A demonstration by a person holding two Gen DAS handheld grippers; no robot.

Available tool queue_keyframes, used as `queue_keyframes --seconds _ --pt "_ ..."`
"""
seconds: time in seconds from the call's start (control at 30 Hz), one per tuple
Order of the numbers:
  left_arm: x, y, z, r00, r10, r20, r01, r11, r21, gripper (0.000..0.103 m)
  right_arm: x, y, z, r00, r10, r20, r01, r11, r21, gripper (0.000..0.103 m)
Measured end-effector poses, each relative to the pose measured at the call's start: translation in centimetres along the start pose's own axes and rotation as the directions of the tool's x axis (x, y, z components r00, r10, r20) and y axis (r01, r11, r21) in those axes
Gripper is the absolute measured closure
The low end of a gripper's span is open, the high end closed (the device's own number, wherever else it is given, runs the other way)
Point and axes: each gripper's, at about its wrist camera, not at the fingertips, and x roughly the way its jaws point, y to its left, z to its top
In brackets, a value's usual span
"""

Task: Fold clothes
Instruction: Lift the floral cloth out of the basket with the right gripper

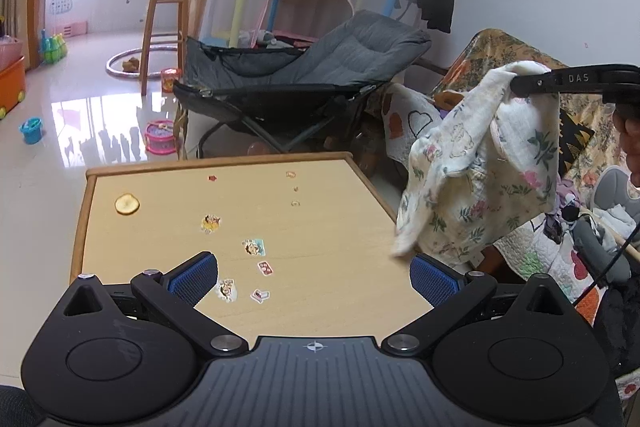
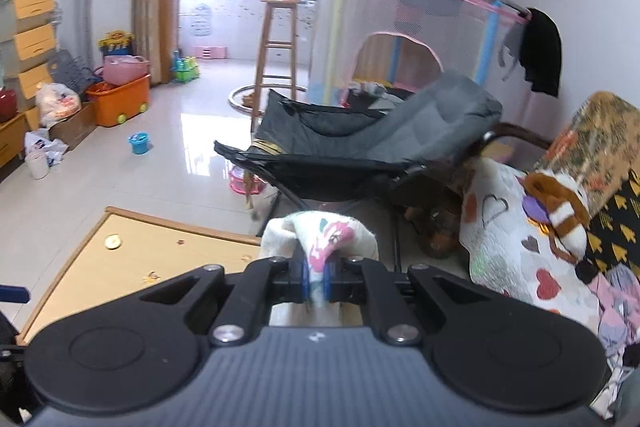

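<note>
Right hand-held gripper (image 2: 316,281) pinching the floral garment (image 1: 484,183) at one bunched edge – blue pads (image 2: 305,277) clamped on the cloth. Garment hangs free in the air, off the right edge of the worktop (image 1: 304,227), in front of the quilt-covered sofa (image 1: 532,251); it does not rest on the surface. Left hand-held gripper (image 1: 314,277) spread wide – nothing between its pads, hovering over the near end of the worktop. Worktop carries stickers (image 1: 254,247) and a round yellow piece (image 1: 127,204). Grey recliner (image 1: 320,67) behind.
</note>
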Motion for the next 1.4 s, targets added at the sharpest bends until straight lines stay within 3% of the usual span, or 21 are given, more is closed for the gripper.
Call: queue_keyframes --seconds 0.5,0.97,1.4 --pt "-1.4 1.1 0.3 0.999 0.005 0.052 -0.004 1.0 -0.021 0.0 -2.4 7.5 1.5 0.991 0.136 -0.01 -0.136 0.984 -0.114 0.096" --pt "-4.3 3.5 -0.8 0.996 0.046 0.081 -0.042 0.998 -0.055 0.0 -2.5 16.0 1.2 0.941 0.329 -0.082 -0.339 0.92 -0.198 0.096" --pt "-5.3 4.9 -2.0 0.996 0.073 0.049 -0.071 0.997 -0.04 0.0 -1.1 19.6 0.6 0.91 0.391 -0.135 -0.412 0.886 -0.213 0.096"
